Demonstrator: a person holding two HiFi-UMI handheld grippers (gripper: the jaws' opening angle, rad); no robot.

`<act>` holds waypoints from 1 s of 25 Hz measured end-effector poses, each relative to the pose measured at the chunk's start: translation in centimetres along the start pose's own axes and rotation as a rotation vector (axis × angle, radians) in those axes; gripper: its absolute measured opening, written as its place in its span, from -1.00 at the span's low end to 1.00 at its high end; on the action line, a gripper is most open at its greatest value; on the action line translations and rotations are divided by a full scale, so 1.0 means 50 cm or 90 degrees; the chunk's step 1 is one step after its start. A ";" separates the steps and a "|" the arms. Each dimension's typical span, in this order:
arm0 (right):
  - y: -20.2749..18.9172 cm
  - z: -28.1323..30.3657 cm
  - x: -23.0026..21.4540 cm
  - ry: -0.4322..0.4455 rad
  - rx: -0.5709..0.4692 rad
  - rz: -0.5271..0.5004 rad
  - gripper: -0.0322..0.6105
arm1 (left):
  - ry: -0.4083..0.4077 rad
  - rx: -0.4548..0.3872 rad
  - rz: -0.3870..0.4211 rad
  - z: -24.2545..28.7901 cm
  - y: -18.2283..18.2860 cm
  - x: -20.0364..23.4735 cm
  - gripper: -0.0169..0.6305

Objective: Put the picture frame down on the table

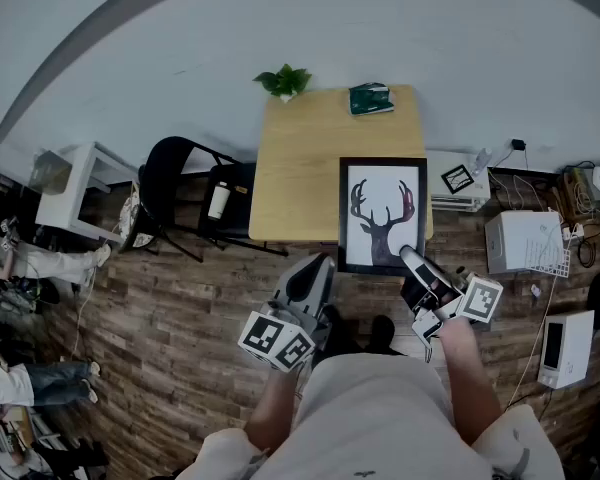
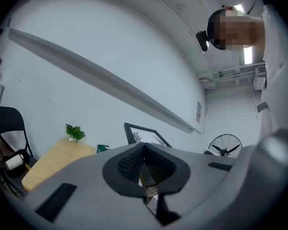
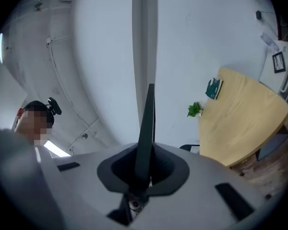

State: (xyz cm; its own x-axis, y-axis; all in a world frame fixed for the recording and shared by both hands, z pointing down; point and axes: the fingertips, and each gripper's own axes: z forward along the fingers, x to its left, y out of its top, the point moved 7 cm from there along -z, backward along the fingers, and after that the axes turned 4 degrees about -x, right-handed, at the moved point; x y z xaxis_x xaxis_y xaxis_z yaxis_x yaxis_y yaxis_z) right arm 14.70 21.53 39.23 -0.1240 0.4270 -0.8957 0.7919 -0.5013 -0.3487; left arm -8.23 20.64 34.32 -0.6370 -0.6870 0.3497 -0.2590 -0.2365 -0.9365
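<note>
Right claw [image 1: 410, 258] pinches the picture frame [image 1: 383, 213] by its near edge.
We hold it so, over the near right part of the table [image 1: 300, 168], to lower it flat; left claw [image 1: 318, 265] hangs beside, pressed together, empty. Far-edge plant [image 1: 285, 81] and green book [image 1: 371, 99] sit well apart, so we judge nothing blocks the way.
</note>
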 end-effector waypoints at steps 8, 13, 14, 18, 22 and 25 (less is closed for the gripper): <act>0.012 -0.019 0.008 -0.008 -0.002 -0.004 -0.80 | 0.016 0.014 0.017 -0.001 -0.014 -0.025 -0.93; 0.018 -0.030 0.008 0.009 0.002 0.010 -0.79 | 0.021 0.020 0.022 0.004 -0.021 -0.038 -0.93; 0.018 -0.029 0.008 0.012 0.002 0.014 -0.79 | 0.023 0.020 0.024 0.004 -0.020 -0.038 -0.93; 0.029 -0.046 0.005 0.022 0.005 0.024 -0.79 | 0.031 0.017 0.029 0.007 -0.026 -0.059 -0.93; 0.034 -0.053 -0.004 0.019 0.013 0.031 -0.79 | 0.042 0.016 0.028 0.005 -0.034 -0.070 -0.93; 0.031 -0.048 -0.014 0.012 0.017 0.041 -0.79 | 0.048 0.021 0.024 0.002 -0.040 -0.066 -0.93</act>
State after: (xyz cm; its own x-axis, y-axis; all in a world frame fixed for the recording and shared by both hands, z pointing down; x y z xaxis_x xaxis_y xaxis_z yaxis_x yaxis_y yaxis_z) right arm 17.45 22.27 39.97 -0.0615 0.4070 -0.9113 0.7817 -0.5481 -0.2976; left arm -5.56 23.30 35.03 -0.6993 -0.6423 0.3137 -0.2100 -0.2349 -0.9491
